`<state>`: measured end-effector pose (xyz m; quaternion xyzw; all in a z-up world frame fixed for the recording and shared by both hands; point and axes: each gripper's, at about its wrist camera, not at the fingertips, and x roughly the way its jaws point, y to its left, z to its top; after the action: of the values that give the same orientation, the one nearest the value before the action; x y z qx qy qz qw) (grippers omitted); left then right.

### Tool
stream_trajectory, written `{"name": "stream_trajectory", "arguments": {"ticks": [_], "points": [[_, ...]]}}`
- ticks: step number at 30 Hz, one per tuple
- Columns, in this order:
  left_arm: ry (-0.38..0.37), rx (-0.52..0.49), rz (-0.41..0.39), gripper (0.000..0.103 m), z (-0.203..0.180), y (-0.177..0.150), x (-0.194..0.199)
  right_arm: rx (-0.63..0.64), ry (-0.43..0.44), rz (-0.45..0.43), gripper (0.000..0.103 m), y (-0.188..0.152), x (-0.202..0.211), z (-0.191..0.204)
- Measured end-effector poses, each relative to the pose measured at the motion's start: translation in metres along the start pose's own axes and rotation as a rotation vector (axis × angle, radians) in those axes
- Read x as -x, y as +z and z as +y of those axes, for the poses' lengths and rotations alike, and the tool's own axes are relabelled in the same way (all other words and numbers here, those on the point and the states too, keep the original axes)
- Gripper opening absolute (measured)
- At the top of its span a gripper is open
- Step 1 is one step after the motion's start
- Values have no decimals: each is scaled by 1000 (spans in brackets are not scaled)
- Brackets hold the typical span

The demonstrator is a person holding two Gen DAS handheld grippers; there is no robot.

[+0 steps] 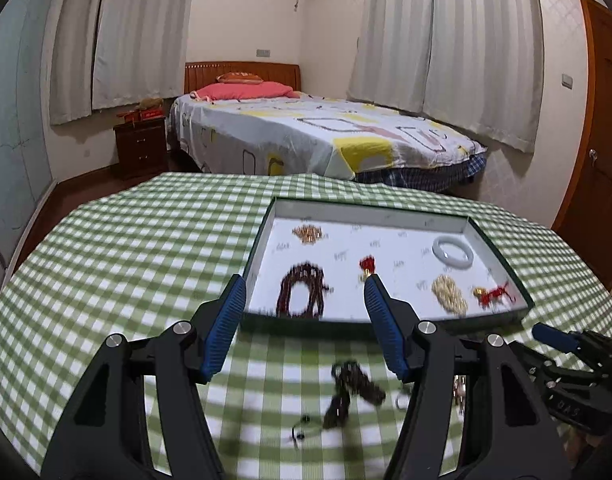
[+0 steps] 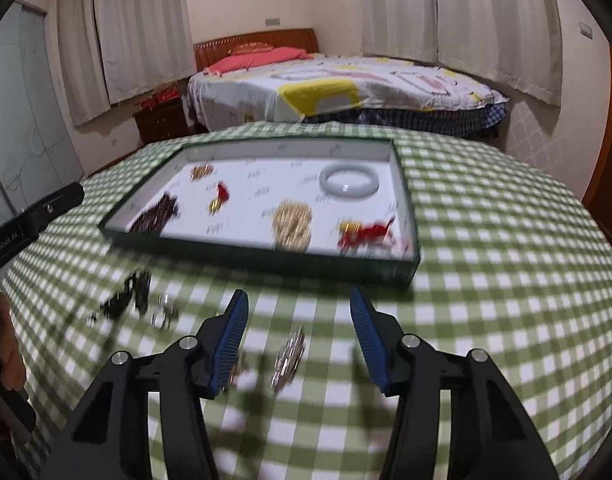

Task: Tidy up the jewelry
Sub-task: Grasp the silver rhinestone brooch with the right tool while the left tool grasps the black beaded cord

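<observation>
A green-walled tray (image 1: 365,216) (image 2: 266,258) with a white floor sits on the checked table. It holds a white bangle (image 1: 453,254) (image 2: 349,186), cream beads (image 1: 449,294), dark beads (image 1: 302,292), a gold pile (image 1: 307,234) and red-corded charms (image 1: 493,294). My left gripper (image 1: 304,284) is open in front of the tray, above a loose dark bead string (image 1: 357,384) (image 2: 130,294). My right gripper (image 2: 298,294) is open, and a silver bracelet (image 2: 290,354) lies on the cloth between its fingers, untouched. Small silver rings (image 2: 164,310) lie to the left of it.
The green-and-white checked cloth (image 1: 126,260) covers the whole table. Behind the table stand a bed (image 1: 325,136), a dark nightstand (image 1: 140,150), curtains and a wooden door (image 1: 601,140). A hand (image 2: 6,344) holds the left gripper's handle at the left edge.
</observation>
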<state>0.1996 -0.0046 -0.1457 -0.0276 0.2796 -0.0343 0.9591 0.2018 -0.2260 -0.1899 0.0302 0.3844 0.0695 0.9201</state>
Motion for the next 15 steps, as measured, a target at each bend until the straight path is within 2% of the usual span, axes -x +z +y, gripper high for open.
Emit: {"name": "stream_trajectory", "arguments": {"ticks": [4,15], "points": [[3,11,34,60,6,-15,5,0,8,35,48,-13,-3,4],[8,29,109,60,18,-41,5,0,4,105,42,-22,-16,5]]}}
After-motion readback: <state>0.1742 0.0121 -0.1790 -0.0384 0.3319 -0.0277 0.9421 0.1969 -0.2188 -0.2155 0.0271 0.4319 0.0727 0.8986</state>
